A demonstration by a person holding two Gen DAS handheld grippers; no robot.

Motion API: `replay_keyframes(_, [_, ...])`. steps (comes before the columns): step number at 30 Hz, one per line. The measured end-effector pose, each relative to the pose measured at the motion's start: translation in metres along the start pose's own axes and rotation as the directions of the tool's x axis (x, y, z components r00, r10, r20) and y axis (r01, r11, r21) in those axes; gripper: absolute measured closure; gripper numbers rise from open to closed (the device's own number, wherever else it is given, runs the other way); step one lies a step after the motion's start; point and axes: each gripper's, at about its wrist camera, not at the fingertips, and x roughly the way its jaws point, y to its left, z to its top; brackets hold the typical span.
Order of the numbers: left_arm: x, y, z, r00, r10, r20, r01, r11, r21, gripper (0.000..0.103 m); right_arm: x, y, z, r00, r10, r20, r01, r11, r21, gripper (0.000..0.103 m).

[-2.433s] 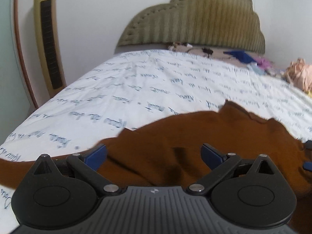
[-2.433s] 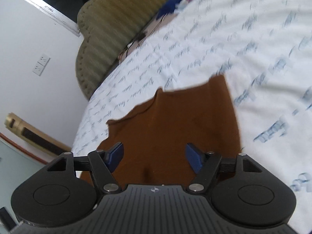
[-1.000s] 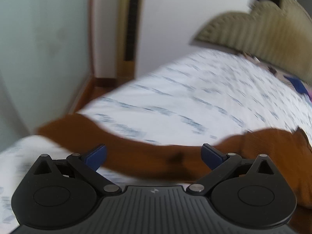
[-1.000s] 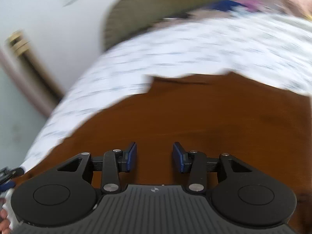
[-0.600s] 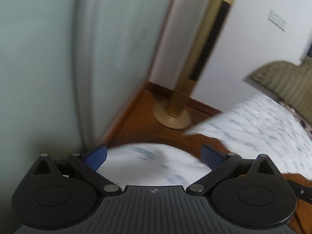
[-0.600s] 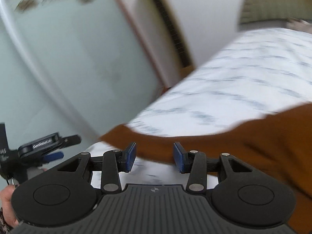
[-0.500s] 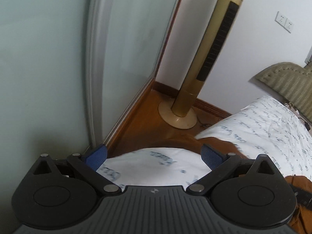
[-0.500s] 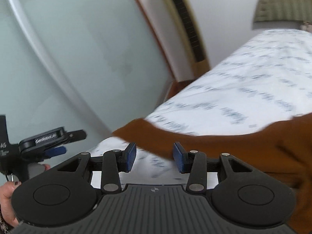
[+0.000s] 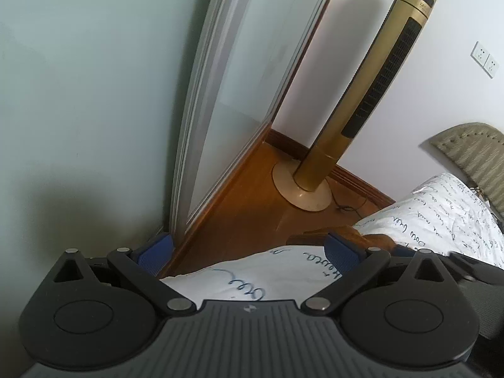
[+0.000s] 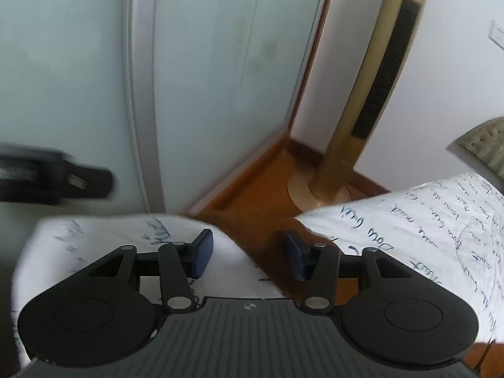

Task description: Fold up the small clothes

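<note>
A brown garment (image 10: 252,236) lies on the white bed sheet with blue writing (image 10: 409,220) and reaches the bed's corner. In the right wrist view a narrow end of it runs between the fingers of my right gripper (image 10: 249,253), which is open just above it. In the left wrist view only a small brown tip (image 9: 356,236) shows by the right finger. My left gripper (image 9: 249,249) is wide open and empty over the sheet's corner (image 9: 252,271), pointing off the bed.
A gold tower fan (image 9: 362,100) stands on the wooden floor (image 9: 252,208) past the bed corner. A pale glass sliding door (image 9: 220,94) is to the left. The padded headboard (image 9: 475,151) is at the far right. The other gripper's body (image 10: 47,176) shows blurred at left.
Both grippers have swung left from the middle of the garment toward the bed's corner and the fan. The right gripper has narrowed its opening and now straddles the garment's end.
</note>
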Motion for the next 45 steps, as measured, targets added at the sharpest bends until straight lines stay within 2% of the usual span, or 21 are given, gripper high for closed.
replay_keyframes(3, [0.005, 0.012, 0.000, 1.000, 0.001, -0.021, -0.001, 1.000, -0.010, 0.000, 0.018, 0.000, 0.004, 0.999, -0.046, -0.016, 0.046, 0.999, -0.027, 0.050])
replay_keyframes(4, [0.008, 0.014, -0.001, 0.999, 0.000, -0.033, 0.000, 1.000, -0.019, 0.000, 0.020, -0.001, 0.004, 0.998, -0.056, -0.020, 0.055, 0.998, -0.023, 0.054])
replay_keyframes(5, [0.011, 0.016, -0.002, 0.999, -0.003, -0.046, 0.001, 1.000, -0.031, 0.000, 0.023, -0.003, 0.006, 0.998, -0.058, -0.030, 0.058, 0.998, -0.014, 0.066])
replay_keyframes(6, [0.014, 0.018, -0.003, 0.998, -0.008, -0.060, 0.005, 0.999, -0.041, 0.000, 0.025, -0.005, 0.008, 0.998, -0.061, -0.034, 0.061, 0.998, -0.001, 0.073])
replay_keyframes(7, [0.018, 0.018, -0.005, 0.997, -0.013, -0.072, 0.010, 0.999, -0.047, 0.000, 0.024, -0.008, 0.009, 0.997, -0.069, -0.030, 0.069, 0.997, 0.015, 0.087])
replay_keyframes(8, [0.019, 0.018, -0.006, 0.997, -0.016, -0.081, 0.012, 0.999, -0.048, 0.000, 0.021, -0.012, 0.010, 0.997, -0.073, -0.022, 0.074, 0.997, 0.031, 0.094])
replay_keyframes(11, [0.019, 0.011, -0.008, 0.996, -0.018, -0.083, 0.015, 0.999, -0.038, 0.000, 0.010, -0.029, 0.009, 0.998, -0.060, 0.020, 0.057, 0.992, 0.116, 0.094])
replay_keyframes(13, [0.013, 0.004, -0.008, 0.998, -0.022, -0.063, 0.020, 0.999, -0.025, 0.000, -0.004, -0.046, 0.004, 0.998, -0.010, 0.063, -0.003, 0.978, 0.208, 0.094])
replay_keyframes(17, [0.000, -0.018, -0.007, 0.998, -0.058, -0.020, 0.058, 0.998, 0.004, 0.000, -0.040, -0.084, -0.013, 0.984, 0.034, 0.174, -0.097, 0.925, 0.367, 0.094])
replay_keyframes(22, [0.004, -0.081, -0.025, 0.989, -0.136, -0.063, 0.143, 0.982, 0.126, 0.000, -0.092, -0.141, -0.043, 0.959, 0.008, 0.283, -0.163, 0.833, 0.529, 0.094])
replay_keyframes(26, [0.002, -0.143, -0.054, 0.971, -0.234, -0.050, 0.239, 0.937, 0.255, 0.000, -0.125, -0.185, -0.080, 0.943, -0.003, 0.333, -0.224, 0.734, 0.641, 0.094])
replay_keyframes(28, [0.003, -0.176, -0.072, 0.957, -0.285, -0.059, 0.288, 0.896, 0.338, 0.000, -0.127, -0.203, -0.101, 0.945, -0.020, 0.326, -0.219, 0.702, 0.677, 0.094])
replay_keyframes(30, [0.004, -0.201, -0.089, 0.950, -0.306, -0.057, 0.303, 0.863, 0.404, 0.000, -0.127, -0.218, -0.122, 0.951, -0.040, 0.307, -0.205, 0.662, 0.721, 0.093])
replay_keyframes(32, [0.008, -0.223, -0.107, 0.951, -0.303, -0.056, 0.293, 0.833, 0.469, 0.000, -0.130, -0.226, -0.141, 0.952, -0.048, 0.301, -0.204, 0.631, 0.748, 0.092])
replay_keyframes(34, [0.010, -0.231, -0.120, 0.951, -0.303, -0.059, 0.290, 0.813, 0.504, 0.000, -0.127, -0.230, -0.151, 0.949, -0.053, 0.310, -0.214, 0.614, 0.760, 0.092])
replay_keyframes(37, [0.004, -0.229, -0.131, 0.932, -0.360, -0.033, 0.322, 0.785, 0.528, 0.000, -0.137, -0.232, -0.158, 0.935, -0.041, 0.353, -0.258, 0.606, 0.752, 0.092])
replay_keyframes(39, [0.010, -0.226, -0.129, 0.918, -0.390, -0.067, 0.366, 0.773, 0.518, 0.001, -0.141, -0.235, -0.152, 0.923, -0.040, 0.384, -0.280, 0.617, 0.736, 0.092])
replay_keyframes(41, [0.023, -0.229, -0.124, 0.924, -0.367, -0.107, 0.370, 0.791, 0.488, 0.003, -0.147, -0.237, -0.149, 0.913, -0.042, 0.405, -0.293, 0.623, 0.725, 0.092])
replay_keyframes(42, [0.024, -0.228, -0.124, 0.925, -0.364, -0.111, 0.370, 0.794, 0.482, 0.009, -0.151, -0.240, -0.147, 0.909, -0.041, 0.414, -0.300, 0.624, 0.721, 0.092])
replay_keyframes(45, [0.019, -0.233, -0.125, 0.930, -0.353, -0.099, 0.354, 0.793, 0.496, 0.010, -0.164, -0.240, -0.143, 0.905, -0.039, 0.424, -0.304, 0.638, 0.708, 0.092])
